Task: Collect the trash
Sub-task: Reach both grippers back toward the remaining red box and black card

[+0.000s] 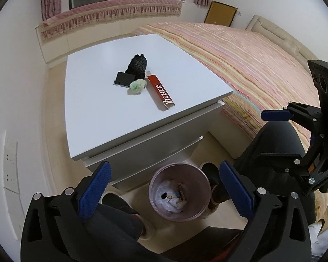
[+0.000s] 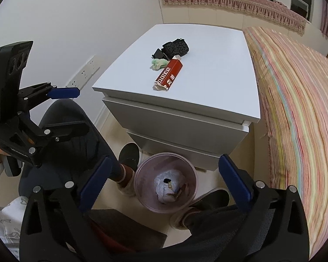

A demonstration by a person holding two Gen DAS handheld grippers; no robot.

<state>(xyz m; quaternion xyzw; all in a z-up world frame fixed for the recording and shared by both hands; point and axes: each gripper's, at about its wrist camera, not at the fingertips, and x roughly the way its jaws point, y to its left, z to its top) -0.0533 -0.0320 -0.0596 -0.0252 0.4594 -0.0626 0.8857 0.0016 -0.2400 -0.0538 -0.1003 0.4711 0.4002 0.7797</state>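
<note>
Directly below hand-held gripper [image 1: 164,192]: bin [image 1: 157,174].

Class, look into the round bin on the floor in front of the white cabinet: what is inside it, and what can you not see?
Inside the bin lies crumpled white paper or plastic with a small brown wrapper on top. Anything beneath that white layer is covered and cannot be seen.

Smooth matt white surface [image 1: 111,113]; glossy red cardboard box [image 1: 161,92]; crumpled pale green paper wad [image 1: 137,86]; black mesh cloth [image 1: 137,64]; translucent pink plastic bin [image 1: 178,191]; ribbed blue claw pads [image 1: 95,188]
</note>
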